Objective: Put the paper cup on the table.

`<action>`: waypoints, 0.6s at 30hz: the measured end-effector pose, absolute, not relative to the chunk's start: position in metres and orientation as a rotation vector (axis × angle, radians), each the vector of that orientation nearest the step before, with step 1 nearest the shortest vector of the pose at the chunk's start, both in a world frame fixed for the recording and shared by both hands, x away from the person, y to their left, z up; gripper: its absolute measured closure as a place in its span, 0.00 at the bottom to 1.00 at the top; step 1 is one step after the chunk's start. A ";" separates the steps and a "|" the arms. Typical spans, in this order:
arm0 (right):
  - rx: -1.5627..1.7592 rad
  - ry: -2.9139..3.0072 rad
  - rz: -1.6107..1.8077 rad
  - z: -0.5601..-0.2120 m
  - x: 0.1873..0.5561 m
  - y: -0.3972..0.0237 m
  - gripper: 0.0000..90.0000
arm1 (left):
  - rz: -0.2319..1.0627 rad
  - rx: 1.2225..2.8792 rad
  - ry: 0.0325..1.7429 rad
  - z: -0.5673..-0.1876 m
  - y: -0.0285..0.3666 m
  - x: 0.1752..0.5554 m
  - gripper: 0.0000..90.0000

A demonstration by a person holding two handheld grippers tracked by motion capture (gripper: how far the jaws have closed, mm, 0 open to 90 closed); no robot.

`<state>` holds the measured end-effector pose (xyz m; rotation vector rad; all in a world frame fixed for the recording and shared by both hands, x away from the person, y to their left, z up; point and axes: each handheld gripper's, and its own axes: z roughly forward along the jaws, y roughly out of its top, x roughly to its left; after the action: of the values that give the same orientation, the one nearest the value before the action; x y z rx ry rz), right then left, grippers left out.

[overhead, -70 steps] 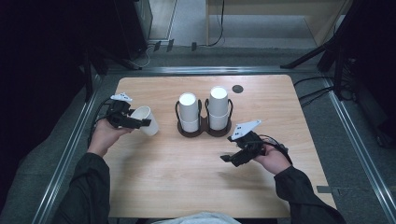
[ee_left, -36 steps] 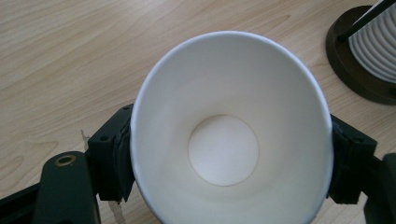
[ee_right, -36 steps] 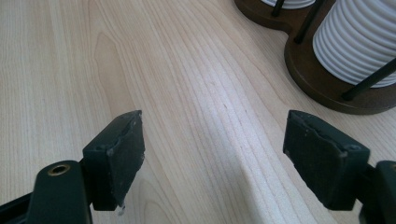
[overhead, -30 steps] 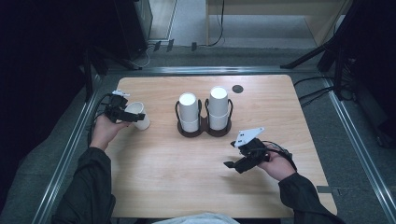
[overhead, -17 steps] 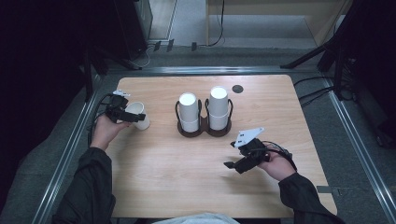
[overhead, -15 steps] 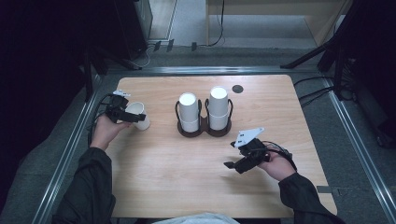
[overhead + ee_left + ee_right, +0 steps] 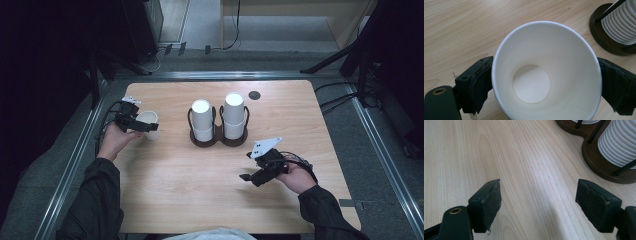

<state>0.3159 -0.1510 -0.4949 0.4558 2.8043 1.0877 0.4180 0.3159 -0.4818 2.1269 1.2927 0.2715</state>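
A white paper cup [image 7: 145,117] stands upright on the wooden table [image 7: 180,200] near its left edge, its empty inside [image 7: 531,85] facing the camera. My left gripper [image 7: 148,122] reaches around it. The jaws have just been opening, and the cup stays between the pads [image 7: 480,82], which sit close to its sides. My right gripper [image 7: 247,166] hovers low over bare wood at the right front. It is open with nothing between its pads [image 7: 487,203].
A dark brown holder [image 7: 217,141] at the table's middle carries two stacks of white cups [image 7: 202,120]. Its base [image 7: 599,162] lies just ahead and to the right of my right gripper. A small black disc [image 7: 254,95] lies near the far edge.
The cup, tilted in my left gripper at first, has come to stand upright on the table. My right hand has drawn slightly toward the front edge, then kept still.
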 end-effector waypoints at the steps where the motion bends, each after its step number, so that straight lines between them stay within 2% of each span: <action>1: 0.455 2.805 1.088 -0.495 0.316 -0.151 0.23 | 0.262 2.124 1.295 -0.482 0.316 0.418 0.09; 5: 0.456 2.805 1.087 -0.495 0.316 -0.151 0.23 | 0.230 2.117 1.292 -0.482 0.316 0.419 0.03; 18: 0.449 2.806 1.079 -0.495 0.316 -0.151 0.23 | 0.215 2.077 1.283 -0.475 0.319 0.415 0.02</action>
<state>0.3158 -0.1509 -0.4954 0.4493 2.8061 1.0789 0.4154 0.3193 -0.4749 2.0771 1.2825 0.2153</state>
